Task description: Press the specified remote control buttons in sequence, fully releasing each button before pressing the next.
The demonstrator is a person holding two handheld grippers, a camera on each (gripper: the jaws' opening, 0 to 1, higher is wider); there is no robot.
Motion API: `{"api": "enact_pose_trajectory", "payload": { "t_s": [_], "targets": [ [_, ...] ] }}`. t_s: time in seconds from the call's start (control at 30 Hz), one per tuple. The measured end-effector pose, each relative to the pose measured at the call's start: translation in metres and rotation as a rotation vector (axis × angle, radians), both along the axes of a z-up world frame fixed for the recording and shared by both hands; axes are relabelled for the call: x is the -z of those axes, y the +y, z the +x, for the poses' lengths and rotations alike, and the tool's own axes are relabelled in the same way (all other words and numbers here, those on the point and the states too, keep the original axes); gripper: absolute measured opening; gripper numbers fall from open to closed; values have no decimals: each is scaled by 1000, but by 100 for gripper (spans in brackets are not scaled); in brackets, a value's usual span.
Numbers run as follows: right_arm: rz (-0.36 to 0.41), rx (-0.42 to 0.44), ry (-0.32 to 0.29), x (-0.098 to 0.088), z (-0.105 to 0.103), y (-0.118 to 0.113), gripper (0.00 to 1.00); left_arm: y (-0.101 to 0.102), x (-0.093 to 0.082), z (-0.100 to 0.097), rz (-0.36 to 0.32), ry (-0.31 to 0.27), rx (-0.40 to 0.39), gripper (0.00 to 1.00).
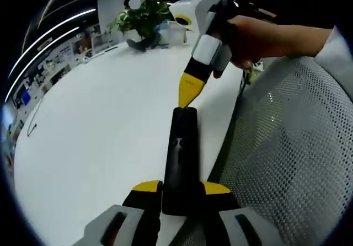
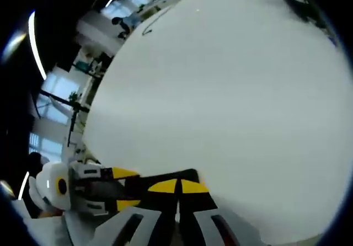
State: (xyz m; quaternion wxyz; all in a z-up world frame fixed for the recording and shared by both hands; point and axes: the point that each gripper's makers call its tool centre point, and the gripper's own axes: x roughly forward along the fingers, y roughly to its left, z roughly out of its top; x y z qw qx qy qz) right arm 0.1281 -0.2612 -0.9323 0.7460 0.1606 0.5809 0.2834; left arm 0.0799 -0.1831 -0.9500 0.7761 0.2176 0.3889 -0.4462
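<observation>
Left gripper (image 1: 182,190): jaws closed on the near end of the remote (image 1: 180,158), yellow tips on either side of it; this steadies the remote so a press cannot push it away
Right gripper (image 1: 187,100): jaws brought together into a single yellow point, holding nothing; the closed tips work as one narrow finger for a button
Right gripper, own view (image 2: 177,187): the two yellow tips meet with no gap, directly over the dark remote (image 2: 165,178)
Remote: a long black bar running away from the left gripper over the white table (image 1: 99,130), its far end under the right gripper's tip, near the table edge
Contact: the tip sits at or on the far end of the remote; whether a button is pressed down I cannot tell
Hand (image 1: 259,36): grips the right gripper from above and angles it steeply downward, which suits a straight push
Chair (image 1: 292,146): grey mesh, just beside the table edge
Plant (image 1: 146,14): at the far side, well apart from the work
Step, judged: one press in the sequence; full release comes before the next
</observation>
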Motion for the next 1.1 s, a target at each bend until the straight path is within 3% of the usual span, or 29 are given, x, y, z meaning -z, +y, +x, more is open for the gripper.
{"api": "enact_pose_trajectory", "payload": {
  "t_s": [0.17,0.27,0.4,1.1],
  "targets": [
    [-1,5,20,3,-1,0,0,4,0,0,14,6,-14,26],
    [-24,-7,-10,3,2,-1,0,6,0,-1,22,9,-14,26],
    [-37,-17,-8,6,1,-2,0,6,0,-1,27,9,-1,24],
    [-15,37,-15,6,6,-5,0,0,-1,6,-31,-18,24,24]
  ]
}}
